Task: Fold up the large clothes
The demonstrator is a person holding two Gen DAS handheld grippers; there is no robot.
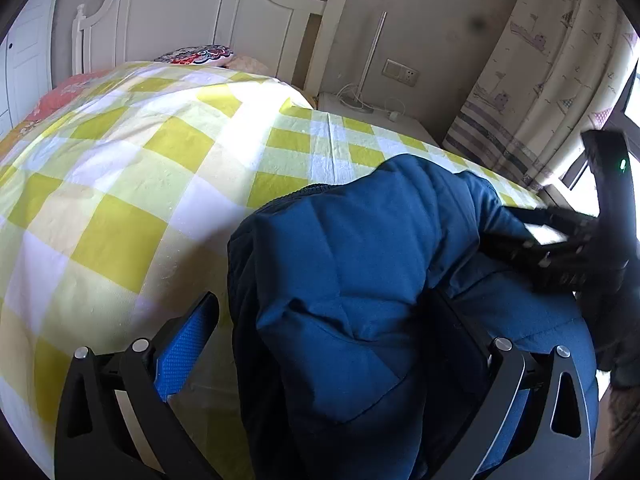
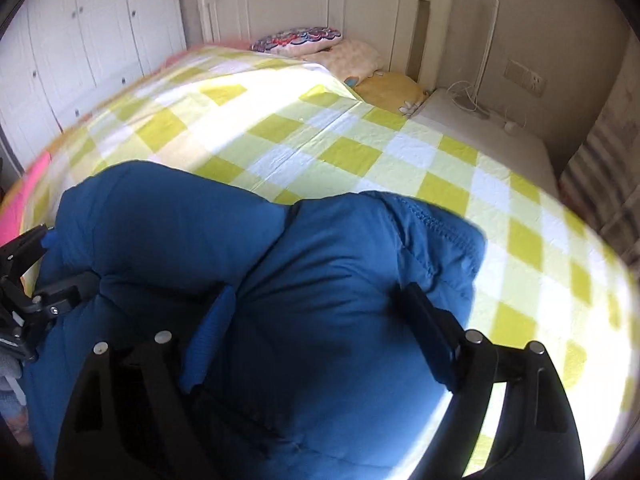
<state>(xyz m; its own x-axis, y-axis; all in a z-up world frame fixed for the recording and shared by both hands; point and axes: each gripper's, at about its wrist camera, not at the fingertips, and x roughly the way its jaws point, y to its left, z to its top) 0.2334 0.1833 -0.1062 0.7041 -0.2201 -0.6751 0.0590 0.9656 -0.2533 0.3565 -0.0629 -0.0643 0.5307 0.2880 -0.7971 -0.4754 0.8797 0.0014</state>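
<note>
We're mid-fold: the blue padded jacket (image 1: 360, 264) lies bunched on the checked bedspread (image 1: 132, 184). Our left gripper (image 1: 336, 344) straddles it, jaws spread, gripping nothing. Right gripper (image 2: 316, 320) hovers released above. Next, we reckon, pinch an edge and flatten.

No text, label, brand or number can be read in either view. The curtain (image 1: 532, 80) at far right bears only small printed pictures, and the pillow (image 2: 298, 38) at the far end of the bed shows a coloured pattern without letters. The wall socket plate (image 1: 401, 72) carries no legible marking.
</note>
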